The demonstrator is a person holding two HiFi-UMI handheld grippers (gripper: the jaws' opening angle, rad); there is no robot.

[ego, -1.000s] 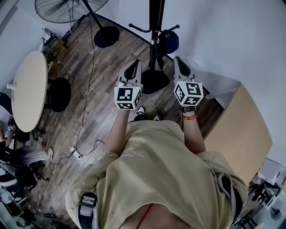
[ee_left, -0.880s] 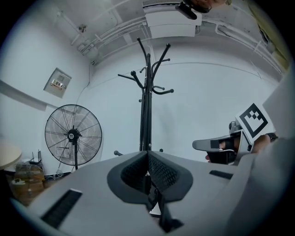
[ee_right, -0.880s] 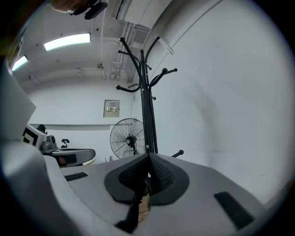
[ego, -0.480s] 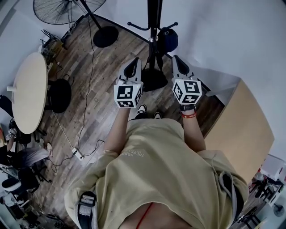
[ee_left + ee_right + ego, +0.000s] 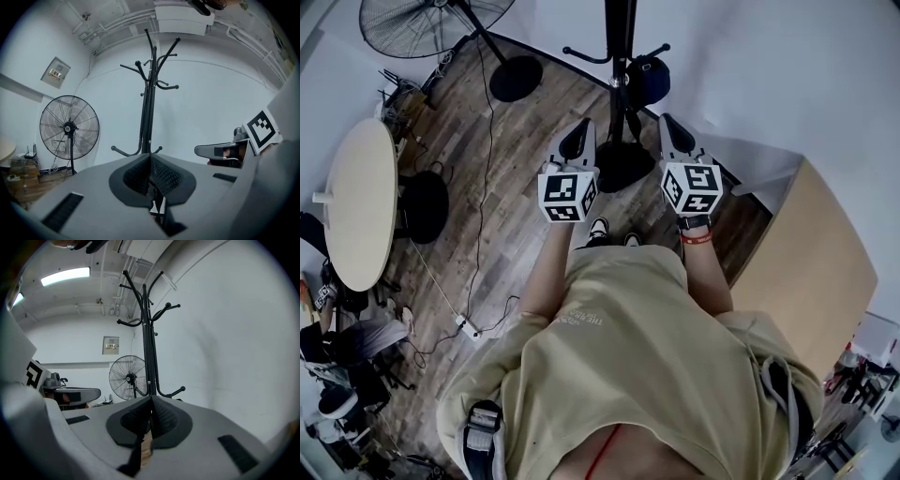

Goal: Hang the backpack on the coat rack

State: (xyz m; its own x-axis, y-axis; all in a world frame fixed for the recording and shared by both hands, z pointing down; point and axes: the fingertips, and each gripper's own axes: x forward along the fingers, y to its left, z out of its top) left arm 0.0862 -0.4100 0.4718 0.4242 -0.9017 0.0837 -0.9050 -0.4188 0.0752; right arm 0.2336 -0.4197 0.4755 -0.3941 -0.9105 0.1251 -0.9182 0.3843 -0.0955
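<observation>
**Jaws.** Both pairs are pressed together on nothing. In the left gripper (image 5: 150, 159) and the right gripper (image 5: 151, 401) alike, the ribbed pads meet with only air between them.

**Grippers.** We hold them level and side by side. Both point at the coat rack (image 5: 619, 56), whose pole stands at 12 o'clock between them.

**Task's thing.** A dark rounded bag, which we take to be the backpack (image 5: 649, 80), sits close against the pole at its 3 o'clock, under a low hook (image 5: 661, 52). We cannot tell whether a strap rides on that hook or the bag rests on the floor. The scene therefore fits either a bag lying beside the rack or one hung low on it.

**Handling.** In both cases we judge that care lies in keeping the grippers clear of the low hooks and the base (image 5: 623, 167), since a knock could rock the rack. We should also read how the strap sits before trusting it.
</observation>
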